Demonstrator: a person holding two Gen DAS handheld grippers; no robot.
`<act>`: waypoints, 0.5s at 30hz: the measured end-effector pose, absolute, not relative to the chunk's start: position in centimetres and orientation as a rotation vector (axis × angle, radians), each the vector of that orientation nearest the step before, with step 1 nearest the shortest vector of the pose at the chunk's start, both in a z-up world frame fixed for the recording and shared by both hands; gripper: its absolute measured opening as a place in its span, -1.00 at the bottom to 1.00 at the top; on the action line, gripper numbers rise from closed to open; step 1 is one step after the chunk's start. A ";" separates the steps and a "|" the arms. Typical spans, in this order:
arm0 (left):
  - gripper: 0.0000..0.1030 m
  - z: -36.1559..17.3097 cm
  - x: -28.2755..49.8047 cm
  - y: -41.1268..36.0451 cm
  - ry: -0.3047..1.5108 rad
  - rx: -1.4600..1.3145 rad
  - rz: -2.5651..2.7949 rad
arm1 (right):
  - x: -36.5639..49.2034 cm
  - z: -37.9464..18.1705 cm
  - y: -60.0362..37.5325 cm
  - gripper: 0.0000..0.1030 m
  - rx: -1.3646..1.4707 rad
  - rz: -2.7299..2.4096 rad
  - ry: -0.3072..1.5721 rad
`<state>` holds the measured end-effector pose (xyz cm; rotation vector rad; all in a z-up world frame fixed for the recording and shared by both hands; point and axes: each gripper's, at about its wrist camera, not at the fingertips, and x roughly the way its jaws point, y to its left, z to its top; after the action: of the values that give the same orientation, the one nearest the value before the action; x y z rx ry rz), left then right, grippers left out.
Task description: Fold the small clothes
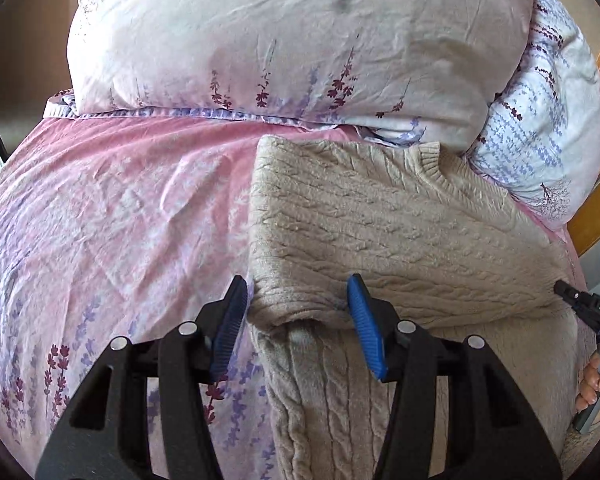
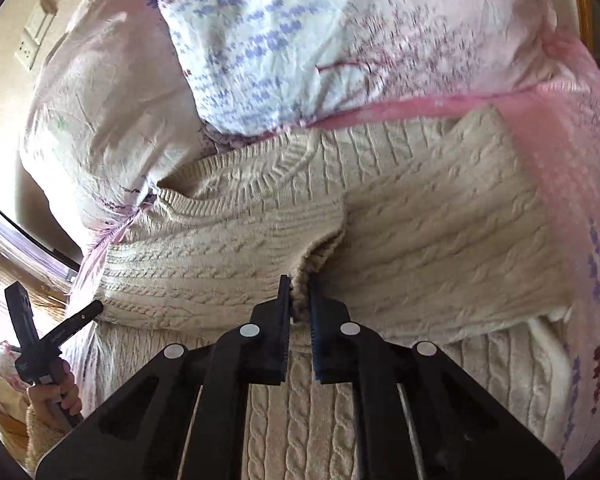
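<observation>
1. Left wrist view: our left hand-held gripper (image 1: 298, 312) stands released, its blue pads (image 1: 363, 320) wide apart on either side of the sweater's (image 1: 380, 220) folded near-left corner. The sweater lies on the pink bed sheet (image 1: 120, 208), partly folded, its collar up by the pillow (image 1: 280, 40). We judge that if we clench here without going lower, the pads may catch only the top layer, and the fold would peel open when lifted.

2. Same view: the knit is thick and bulky at that corner. We expect a loose bite could slip off the rounded roll, letting the folded part slump back onto the layer beneath.

3. Same view: the right hand-held gripper (image 1: 568, 294) shows at the far right edge of the sweater. If the two sides move unevenly, we think the fold line would skew.

4. Right wrist view: our right hand-held gripper (image 2: 299, 300) is clenched on a small tuft of the sweater (image 2: 440, 232) at the edge of a folded flap. So little cloth sits between the jaws that a tug may pull it free or stretch the knit.

5. Same view: the sweater's upper edge lies touching the pillows (image 2: 300, 40). Carrying the fold that way, we judge, could push cloth against them and bunch it.

6. Same view: the left hand-held gripper (image 2: 52, 332) sits at the far left, held by a hand (image 2: 58, 396). With one side pinched and the other released, any pull now would drag the sweater across the sheet (image 2: 580, 160) rather than fold it.
</observation>
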<state>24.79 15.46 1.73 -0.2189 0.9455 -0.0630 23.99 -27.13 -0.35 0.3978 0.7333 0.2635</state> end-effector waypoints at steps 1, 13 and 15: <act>0.00 1.7 24.8 15.4 0.948 -0.220 -0.066 | 23.6 0.6 -27.1 -0.83 0.379 0.244 0.685; 0.02 1.7 24.2 15.2 0.956 -0.245 -0.118 | 22.9 -0.5 -29.6 -0.44 0.415 0.072 0.787; 0.02 2.2 22.8 16.0 0.945 -0.281 -0.158 | 20.9 0.4 -30.6 -0.18 0.435 0.100 0.750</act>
<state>22.79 15.96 2.20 -0.2806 0.9452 -0.1584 20.85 -30.65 0.42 0.4355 0.7497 0.1003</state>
